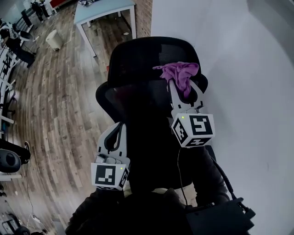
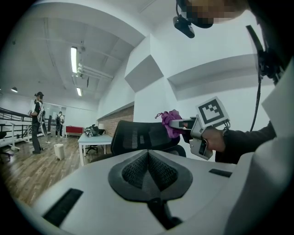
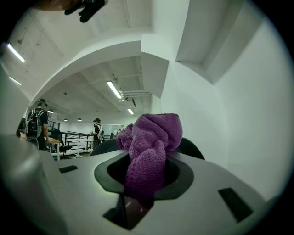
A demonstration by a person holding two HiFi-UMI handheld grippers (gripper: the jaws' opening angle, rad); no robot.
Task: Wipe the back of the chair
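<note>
A black office chair (image 1: 138, 92) with a mesh back stands in front of me, seen from above in the head view. My right gripper (image 1: 180, 85) is shut on a purple cloth (image 1: 181, 72), which rests against the top right of the chair's headrest. In the right gripper view the cloth (image 3: 151, 137) bulges out between the jaws, with the headrest edge (image 3: 195, 148) just behind. My left gripper (image 1: 116, 125) hangs lower, by the left edge of the chair back, shut with nothing in it. The left gripper view shows the chair (image 2: 138, 135) and the cloth (image 2: 170, 121) beyond the gripper's closed jaws.
A white wall (image 1: 239, 69) runs close along the chair's right side. A white table (image 1: 103, 11) stands behind the chair on the wood floor, with a small white bin (image 1: 54, 39) to its left. Other chairs line the far left edge. People (image 2: 36, 121) stand far off.
</note>
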